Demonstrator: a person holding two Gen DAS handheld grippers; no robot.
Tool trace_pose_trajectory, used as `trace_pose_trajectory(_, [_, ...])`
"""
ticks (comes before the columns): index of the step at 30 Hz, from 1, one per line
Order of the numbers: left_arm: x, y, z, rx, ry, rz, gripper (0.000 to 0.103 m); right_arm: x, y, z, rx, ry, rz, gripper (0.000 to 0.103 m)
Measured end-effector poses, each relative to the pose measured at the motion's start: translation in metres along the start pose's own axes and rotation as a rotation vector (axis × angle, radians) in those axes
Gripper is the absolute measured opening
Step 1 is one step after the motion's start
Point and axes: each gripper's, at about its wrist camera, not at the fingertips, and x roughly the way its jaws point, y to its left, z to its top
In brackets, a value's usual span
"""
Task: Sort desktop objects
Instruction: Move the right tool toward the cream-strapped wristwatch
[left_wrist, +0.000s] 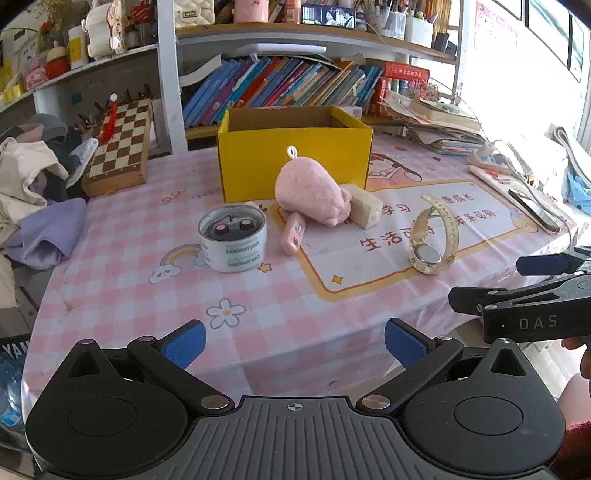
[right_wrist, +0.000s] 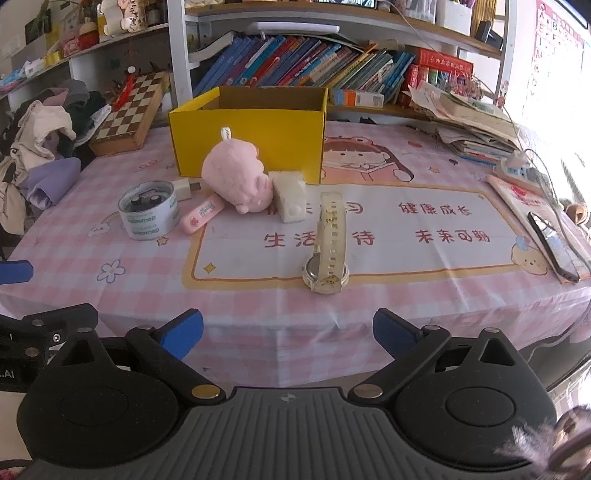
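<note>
Both grippers are held at the near edge of the table (right_wrist: 424, 295), which is covered by a pink checked cloth, and the jaws of each are seen spread wide with nothing between them. From the left gripper (left_wrist: 294, 345) the cream-strapped wristwatch (left_wrist: 434, 236) lies ahead and to the right, well apart from the blue pads; from the right gripper (right_wrist: 288, 334) the same wristwatch (right_wrist: 328, 245) lies almost straight ahead, nearest of all the objects. The watch is stood on its side with the round case toward the grippers and the strap looped away from them, so that its long axis runs roughly front to back. Farther off, a pink plush toy (right_wrist: 236, 177) is seen touching a white rectangular block (right_wrist: 290, 197) on its right, both just in front of an open yellow cardboard box (right_wrist: 255, 129). To the left, a small pink flat case (right_wrist: 201, 214) is laid diagonally just beside a roll of white tape (right_wrist: 149, 212), within whose ring small dark items are visible. A wooden chessboard (right_wrist: 129, 114) is set at the far left.
</note>
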Motion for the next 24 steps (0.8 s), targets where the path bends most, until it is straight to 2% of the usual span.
trace_pose_trajectory(24, [0.0028, 0.0041, 0.0013, 0.018, 0.005, -0.001, 0.103, 0.0014, 0.0078, 0.0038, -0.053, -0.013, -0.019, 0.098])
